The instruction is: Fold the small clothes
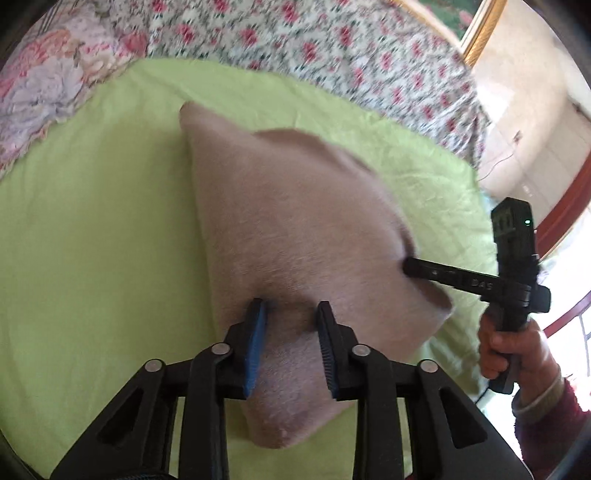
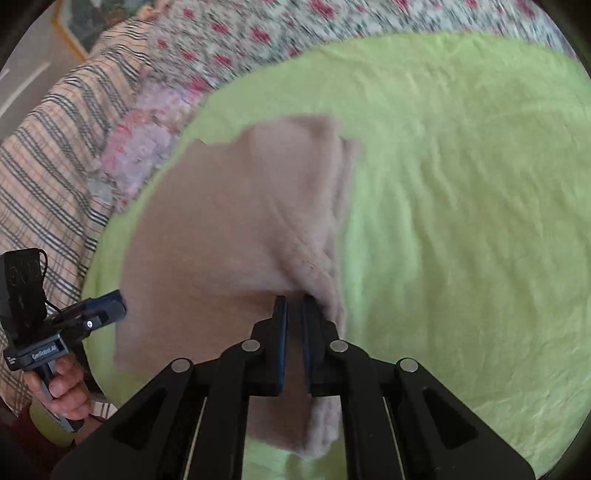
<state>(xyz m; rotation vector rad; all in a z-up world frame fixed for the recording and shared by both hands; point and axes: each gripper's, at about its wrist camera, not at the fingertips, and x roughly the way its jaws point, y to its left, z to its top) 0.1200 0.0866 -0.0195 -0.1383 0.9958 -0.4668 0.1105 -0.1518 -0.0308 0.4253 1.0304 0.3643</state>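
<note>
A small beige-pink knit garment (image 1: 288, 221) hangs lifted above a lime-green sheet (image 1: 92, 240). My left gripper (image 1: 291, 314) has its jaws apart, with the garment's near edge lying between the fingers and not pinched. My right gripper (image 2: 294, 306) is shut on the garment's (image 2: 229, 229) other edge, with cloth squeezed between the pads. The right gripper also shows in the left wrist view (image 1: 410, 267), its fingers in the cloth. The left gripper shows at the left edge of the right wrist view (image 2: 114, 302).
The green sheet (image 2: 461, 203) lies over a bed with a floral quilt (image 1: 332, 48) behind it, a pink ruffled cover (image 1: 48, 81) and a striped plaid blanket (image 2: 48, 166). A wall and a wooden frame (image 1: 480, 33) are at the far right.
</note>
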